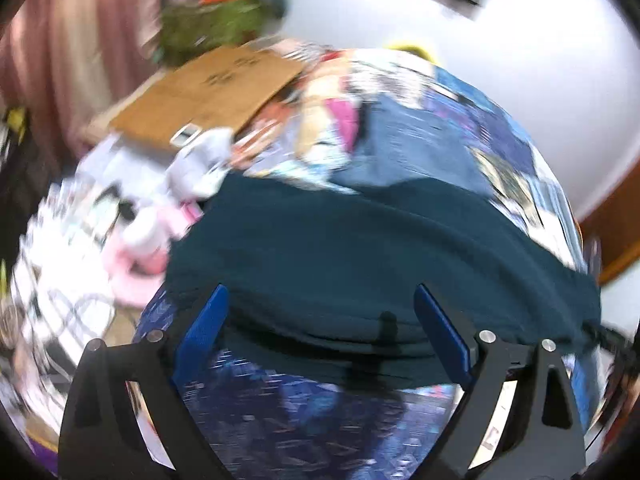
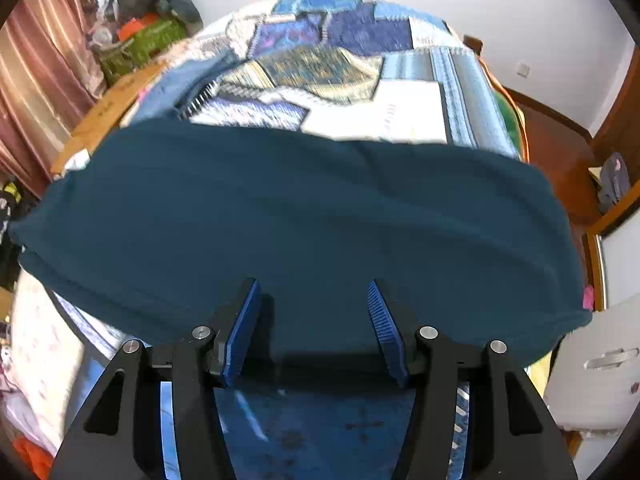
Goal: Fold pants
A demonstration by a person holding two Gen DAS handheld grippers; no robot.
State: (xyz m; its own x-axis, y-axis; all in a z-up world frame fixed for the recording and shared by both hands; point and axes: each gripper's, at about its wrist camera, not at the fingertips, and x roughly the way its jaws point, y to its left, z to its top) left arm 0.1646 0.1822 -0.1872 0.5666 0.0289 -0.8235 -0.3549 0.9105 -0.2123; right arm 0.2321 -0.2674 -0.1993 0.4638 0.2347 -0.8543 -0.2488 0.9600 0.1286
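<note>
The dark teal pants (image 2: 288, 220) are lying across a bed covered with a blue patchwork quilt (image 2: 344, 64), stretched sideways as a wide band with their near edge facing both cameras.

In the right wrist view, the right gripper (image 2: 314, 332) is hovering at the near edge of the pants with its blue-padded fingers (image 2: 242, 332) standing apart, nothing pinched between them; the cloth's edge is showing in the gap. Whether the pads are touching the fabric cannot be told.

In the left wrist view, which is blurring heavily, the left gripper (image 1: 320, 332) is spread wide over the near hem of the pants (image 1: 360, 248), and its blue pads (image 1: 200, 332) are holding nothing. A small dark loop or tab (image 1: 387, 322) is sitting on the hem between the fingers.

A brown cardboard sheet (image 1: 208, 88) is lying at the far left of the bed, bearing dark printed marks that are too smeared to read. A white phone-like object (image 1: 186, 133) is resting near its corner, beside pale grey and pink soft items (image 1: 176, 200). A green bag (image 2: 140, 46) under dark bundled clothing is standing by a striped pink curtain (image 2: 36, 80). A white wall switch (image 2: 523, 68) is showing on the far wall. No brand or label is legible anywhere.
</note>
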